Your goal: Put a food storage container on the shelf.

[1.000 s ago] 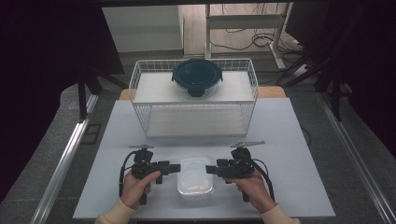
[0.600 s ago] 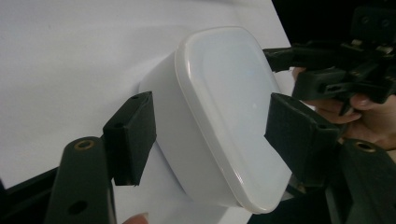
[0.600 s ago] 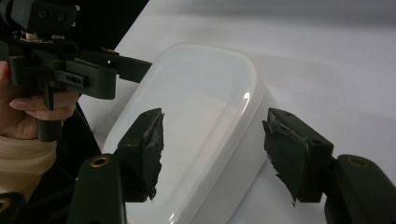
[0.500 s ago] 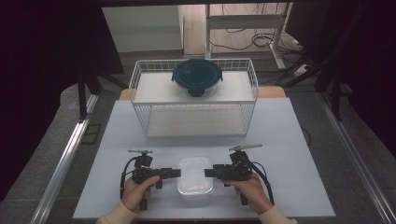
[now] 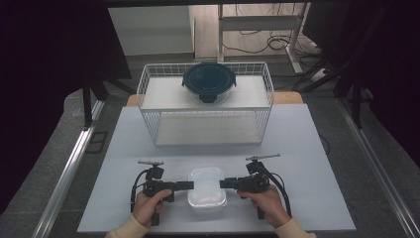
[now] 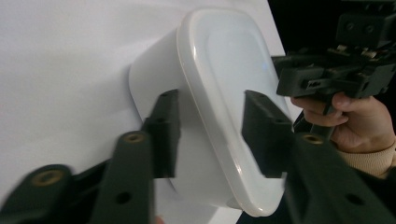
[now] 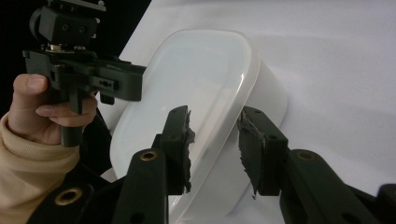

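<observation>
Jaws of both your left gripper (image 5: 186, 186) and right gripper (image 5: 227, 183) have just been closing around the box (image 5: 207, 189) on the desk (image 5: 317, 148), pads seemingly not yet pressing, so finish squeezing before lifting evenly.

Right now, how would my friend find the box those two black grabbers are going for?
Start at the wire basket at the table's far side, then come to the near edge. Between the grippers sits a white lidded plastic container, pale and rectangular, unlike the round dark-lidded bowl atop the basket.
</observation>
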Motion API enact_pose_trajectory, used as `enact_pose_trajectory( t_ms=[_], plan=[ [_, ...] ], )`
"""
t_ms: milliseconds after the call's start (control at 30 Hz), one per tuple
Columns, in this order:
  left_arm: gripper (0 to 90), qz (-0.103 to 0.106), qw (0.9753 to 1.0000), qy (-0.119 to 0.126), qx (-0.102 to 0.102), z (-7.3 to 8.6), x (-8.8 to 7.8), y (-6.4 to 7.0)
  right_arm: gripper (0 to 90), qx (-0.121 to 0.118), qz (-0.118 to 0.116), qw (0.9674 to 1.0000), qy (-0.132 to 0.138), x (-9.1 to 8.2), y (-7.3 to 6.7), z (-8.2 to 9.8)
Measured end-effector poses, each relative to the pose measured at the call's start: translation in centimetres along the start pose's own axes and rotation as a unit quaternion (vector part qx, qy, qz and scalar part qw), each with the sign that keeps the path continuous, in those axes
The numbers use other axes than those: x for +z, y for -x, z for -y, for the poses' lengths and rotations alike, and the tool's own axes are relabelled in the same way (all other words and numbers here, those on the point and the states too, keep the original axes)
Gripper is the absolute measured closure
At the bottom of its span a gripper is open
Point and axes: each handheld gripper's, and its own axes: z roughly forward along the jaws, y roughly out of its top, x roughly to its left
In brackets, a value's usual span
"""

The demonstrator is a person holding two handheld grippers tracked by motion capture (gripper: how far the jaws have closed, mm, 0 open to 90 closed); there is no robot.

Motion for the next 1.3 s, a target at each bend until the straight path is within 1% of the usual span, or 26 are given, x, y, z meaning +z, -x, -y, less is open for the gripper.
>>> enact_pose_trajectory(
  t_ms=[33, 67, 233, 500, 567, 667, 833, 933, 1133, 1167, 1300],
  plan=[
    [66.1, -0.003, 0.9999, 0.01, 0.008, 0.0, -0.3, 0.2, 64.8, 0.003, -0.004, 1.0, 0.002, -0.1, 0.1, 0.1],
    [68.1, -0.004, 0.9999, 0.012, 0.01, 0.0, -0.4, 0.3, 65.5, 0.008, -0.007, 0.9999, 0.003, -0.1, 0.1, 0.1],
    [70.5, -0.002, 0.9996, 0.019, 0.022, 0.1, -0.7, 0.6, 69.7, 0.012, -0.032, 0.9994, 0.006, -0.8, 0.2, 0.1],
    [72.1, 0.0, 0.9994, 0.024, 0.024, 0.3, -0.9, 0.8, 72.7, 0.024, -0.048, 0.9985, 0.007, -1.2, 0.3, 0.3],
    [72.5, 0.002, 0.9994, 0.026, 0.024, 0.4, -1.0, 0.8, 73.9, 0.028, -0.056, 0.998, 0.007, -1.3, 0.2, 0.3],
    [73.1, -0.001, 0.9992, 0.03, 0.026, 0.4, -1.2, 1.0, 74.8, 0.027, -0.057, 0.998, 0.011, -1.3, 0.0, 0.4],
    [74.7, -0.004, 0.999, 0.033, 0.031, 0.4, -1.6, 1.2, 77.1, 0.033, -0.063, 0.9974, 0.014, -1.4, -0.2, 0.5],
    [76.3, -0.001, 0.9988, 0.037, 0.032, 0.4, -1.8, 1.3, 78.4, 0.031, -0.063, 0.9974, 0.017, -1.4, -0.3, 0.5],
    [78.6, -0.002, 0.9984, 0.042, 0.037, 0.4, -2.2, 1.5, 80.3, 0.029, -0.064, 0.9973, 0.022, -1.5, -0.5, 0.5],
    [78.7, -0.004, 0.9983, 0.044, 0.038, 0.4, -2.3, 1.6, 81.3, 0.026, -0.067, 0.9971, 0.025, -1.5, -0.6, 0.5],
    [78.9, -0.005, 0.9982, 0.045, 0.039, 0.4, -2.4, 1.6, 81.4, 0.02, -0.065, 0.9973, 0.027, -1.5, -0.8, 0.5]
  ],
)
